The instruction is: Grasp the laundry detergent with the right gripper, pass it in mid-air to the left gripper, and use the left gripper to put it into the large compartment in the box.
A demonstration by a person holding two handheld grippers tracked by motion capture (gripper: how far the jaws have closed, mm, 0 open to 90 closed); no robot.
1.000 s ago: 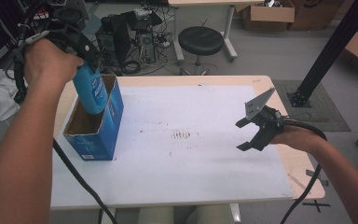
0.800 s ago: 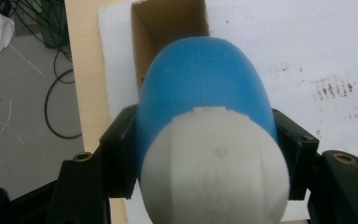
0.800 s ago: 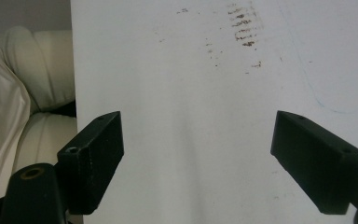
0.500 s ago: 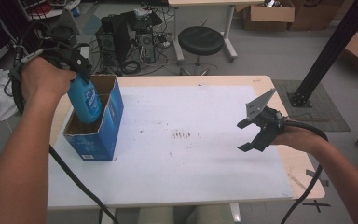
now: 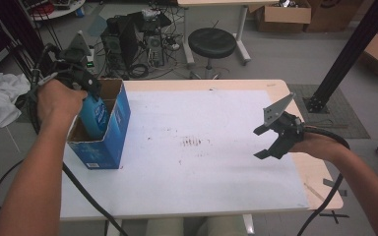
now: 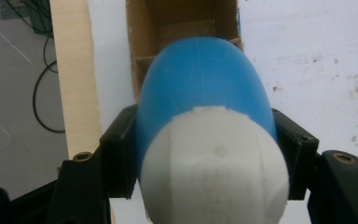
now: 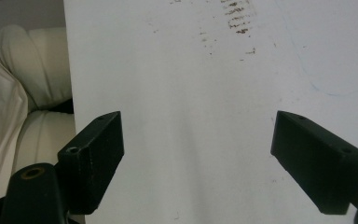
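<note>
— High view first, starting at the left: what's the left gripper (image 5: 86, 91) doing?

— It's clamped on a blue bottle (image 5: 95, 114) with a white cap, and the bottle's lower part sits inside the open blue cardboard box (image 5: 115, 132) at the table's (image 5: 216, 196) left edge.

— Does the left gripper view agree?

— Yes. Both black jaws press the bottle's (image 6: 200, 88) sides just below the white cap (image 6: 214, 168), and the box's (image 6: 142, 32) brown inside walls stand close around the bottle's far end.

— Anything in the middle?

— Only a patch of dark smudges (image 5: 193, 142) on the white tabletop, well apart from both hands.

— And on the right?

— The right gripper (image 5: 266, 142) hangs over the table's right side, jaws spread wide with nothing between them; the right gripper view shows bare tabletop (image 7: 191, 116) in the gap.
</note>
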